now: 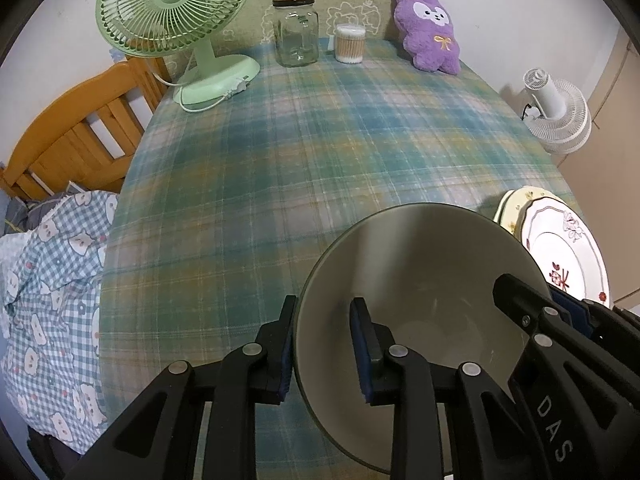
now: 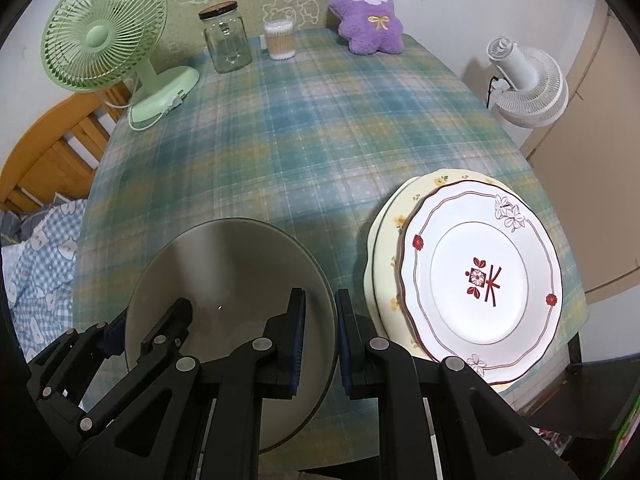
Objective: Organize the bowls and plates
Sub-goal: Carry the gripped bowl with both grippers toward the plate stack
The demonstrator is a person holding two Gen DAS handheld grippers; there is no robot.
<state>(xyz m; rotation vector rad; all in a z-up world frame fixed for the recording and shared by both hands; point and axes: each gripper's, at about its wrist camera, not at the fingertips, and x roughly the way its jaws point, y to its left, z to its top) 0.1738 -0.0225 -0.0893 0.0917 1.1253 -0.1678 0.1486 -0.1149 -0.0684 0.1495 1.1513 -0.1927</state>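
A grey-green bowl (image 1: 424, 280) sits near the table's front edge and also shows in the right wrist view (image 2: 228, 276). My left gripper (image 1: 324, 348) straddles its left rim, one finger outside and one inside, with a gap to the wall. My right gripper (image 2: 320, 340) straddles its right rim the same way, jaws close around the wall. A white plate with red flowers (image 2: 480, 280) lies stacked on a yellow floral plate (image 2: 390, 220) to the bowl's right; both show at the right edge of the left wrist view (image 1: 568, 256).
A plaid tablecloth (image 1: 320, 152) covers the table. At the back stand a green fan (image 1: 172, 12), a glass jar (image 1: 296, 32), a cotton swab tub (image 1: 350, 42) and a purple plush (image 1: 432, 32). A white fan (image 2: 524, 80) stands off the right side; a wooden chair (image 1: 72, 136) stands left.
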